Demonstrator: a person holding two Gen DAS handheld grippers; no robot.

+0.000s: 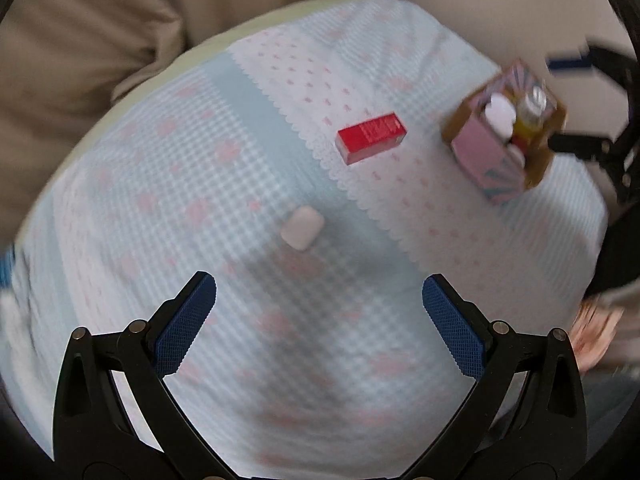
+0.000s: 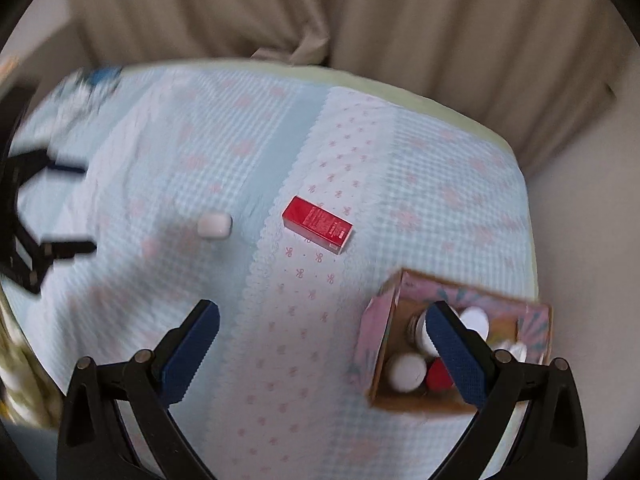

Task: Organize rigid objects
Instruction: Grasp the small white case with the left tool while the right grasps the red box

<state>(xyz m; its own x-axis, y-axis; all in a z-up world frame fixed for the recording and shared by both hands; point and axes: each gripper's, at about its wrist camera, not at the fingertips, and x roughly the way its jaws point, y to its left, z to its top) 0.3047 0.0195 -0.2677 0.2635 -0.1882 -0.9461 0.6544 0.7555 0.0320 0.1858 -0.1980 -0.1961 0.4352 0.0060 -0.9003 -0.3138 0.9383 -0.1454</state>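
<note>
White case (image 1: 302, 227) lies just ahead of the empty, wide-open left gripper (image 1: 319, 294), nearer it than the right gripper (image 2: 322, 320) (also spread, holding nothing).

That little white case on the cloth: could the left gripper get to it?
Probably yes. The left gripper is open with the white case just ahead on bare tablecloth; nothing lies between.

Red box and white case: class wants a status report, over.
Left gripper open, empty. Right gripper open, empty. Red box and white case loose on cloth, outside storage box. Nothing blocking.
</note>
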